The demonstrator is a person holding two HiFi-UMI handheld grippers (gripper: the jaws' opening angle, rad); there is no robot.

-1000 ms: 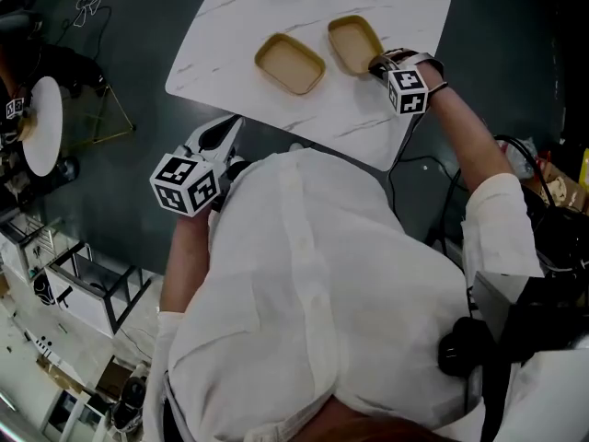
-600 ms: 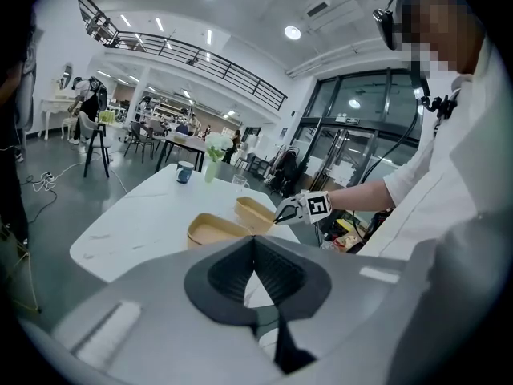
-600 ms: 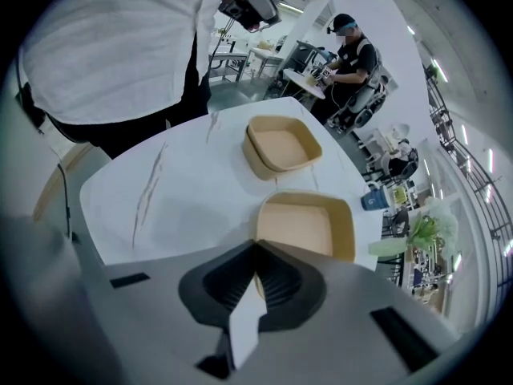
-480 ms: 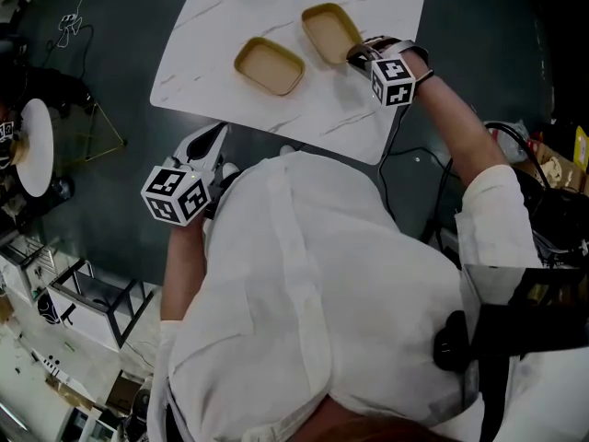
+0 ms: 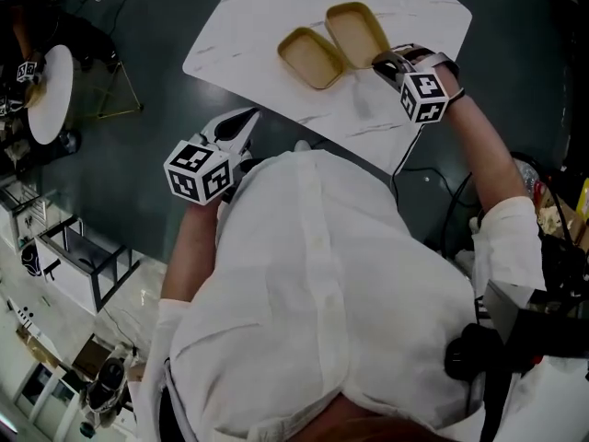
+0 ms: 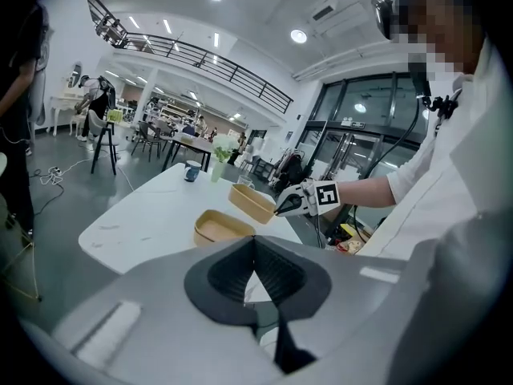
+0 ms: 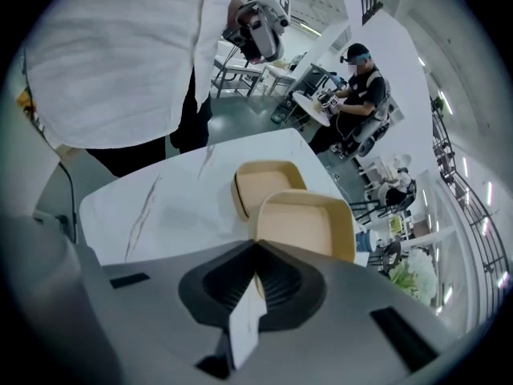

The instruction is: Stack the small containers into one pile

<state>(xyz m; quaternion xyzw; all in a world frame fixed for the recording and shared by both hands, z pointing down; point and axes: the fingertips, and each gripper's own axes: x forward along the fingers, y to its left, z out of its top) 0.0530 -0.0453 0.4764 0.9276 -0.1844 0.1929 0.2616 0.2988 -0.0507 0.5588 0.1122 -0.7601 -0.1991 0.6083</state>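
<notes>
Pinching the rim of one tan container (image 5: 357, 31), the right gripper (image 5: 386, 62) holds it tilted above the marble worktop (image 5: 248, 26), at 1 o'clock of the second container (image 5: 313, 57), which lies flat there. The left gripper (image 5: 241, 123), jaws pressed together on nothing, hovers off the worktop's edge at 7 o'clock. Black-and-white square markers cover each cube (image 5: 423, 97).

Containers (image 5: 313, 57): plain tan, both alike
Table (image 5: 248, 26): white marble, thin grey veins
Marker cubes (image 5: 197, 171): black-and-white squares
Shirt (image 5: 313, 293): white
Floor (image 5: 156, 26): dark grey
</notes>
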